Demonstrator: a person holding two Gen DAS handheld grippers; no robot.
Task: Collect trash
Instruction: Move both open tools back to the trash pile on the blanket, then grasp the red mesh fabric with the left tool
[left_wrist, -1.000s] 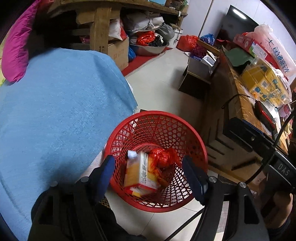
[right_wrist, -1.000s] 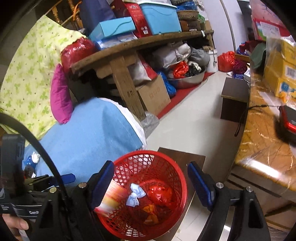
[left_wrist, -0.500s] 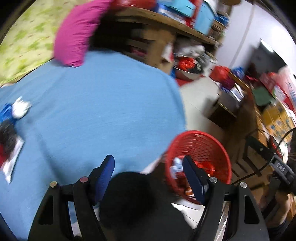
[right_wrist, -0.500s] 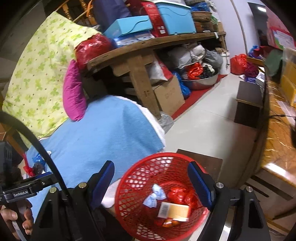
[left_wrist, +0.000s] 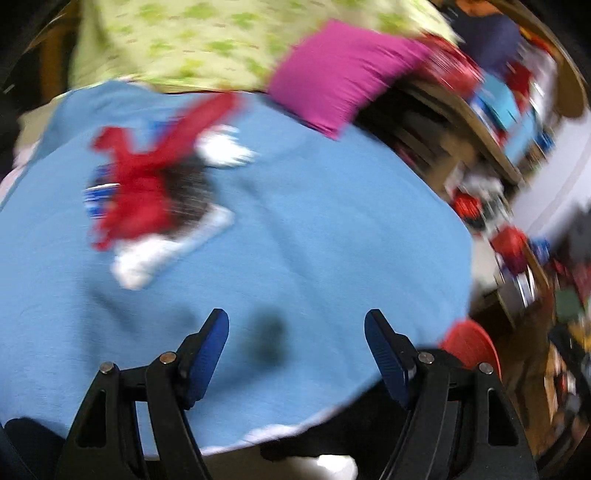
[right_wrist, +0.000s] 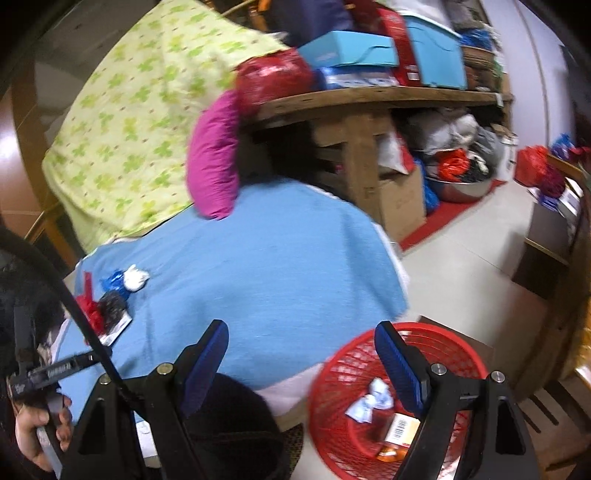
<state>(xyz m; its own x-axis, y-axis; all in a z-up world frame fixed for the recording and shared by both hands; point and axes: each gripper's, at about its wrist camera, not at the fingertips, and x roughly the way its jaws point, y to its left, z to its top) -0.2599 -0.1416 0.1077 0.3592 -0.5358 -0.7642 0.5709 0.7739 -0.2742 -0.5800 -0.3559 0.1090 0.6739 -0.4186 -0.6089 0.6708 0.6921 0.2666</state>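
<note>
Your left claw (left_wrist: 295, 347) gapes wide and empty over the blue cloth-covered surface (left_wrist: 314, 221). Your right claw (right_wrist: 301, 358) is equally wide, empty, beside the red mesh plastic basket (right_wrist: 454, 343). Crumpled red, white and blue wrappers (left_wrist: 147, 192) lie ahead.

The left gripper (left_wrist: 295, 354) has swung from the red basket (left_wrist: 471, 345) over the blue blanket (left_wrist: 314, 229)

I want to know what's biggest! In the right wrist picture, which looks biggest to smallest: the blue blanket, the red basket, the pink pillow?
1. blue blanket
2. red basket, though it sits nearer the camera
3. pink pillow
</note>
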